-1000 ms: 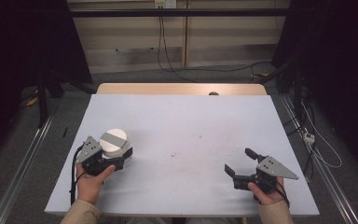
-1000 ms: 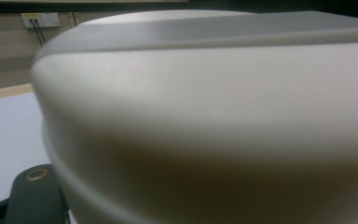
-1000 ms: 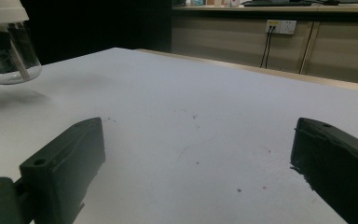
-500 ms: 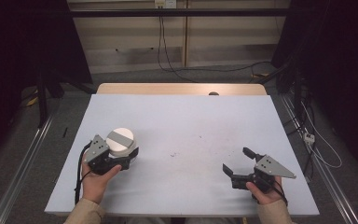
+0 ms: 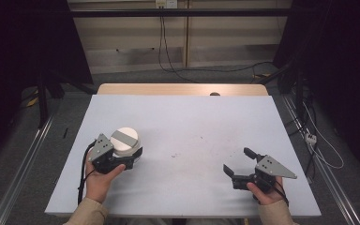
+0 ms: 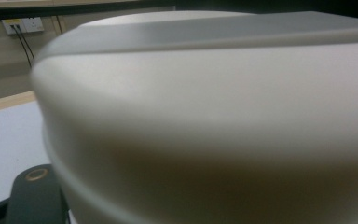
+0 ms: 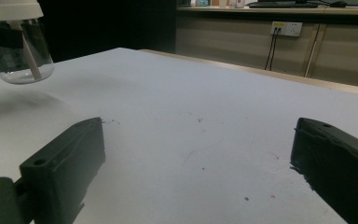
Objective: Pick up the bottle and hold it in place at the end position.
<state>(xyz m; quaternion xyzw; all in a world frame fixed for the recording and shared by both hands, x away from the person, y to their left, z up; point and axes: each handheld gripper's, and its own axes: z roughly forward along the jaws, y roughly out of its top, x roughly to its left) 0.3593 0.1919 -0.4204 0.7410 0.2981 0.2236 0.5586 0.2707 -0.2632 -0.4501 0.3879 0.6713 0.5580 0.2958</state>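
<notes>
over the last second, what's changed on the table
The left gripper has carried the white-lidded cup a little toward the person and toward the table's middle, shut on it throughout; the right gripper view shows the cup clear of the table. The right gripper has stayed in place, jaws open and empty.

Bench [image 5: 187, 122]: pale grey-white top, faint dark specks near its middle; bare wooden strip [image 5: 178, 89] along the far edge; wall sockets [image 5: 165, 3] behind, black cables [image 5: 166, 51] hanging to the grey floor [image 5: 136, 75]; metal rail [image 5: 21, 159] on the floor at left; white power strip [image 5: 311, 138] on the floor at right.
</notes>
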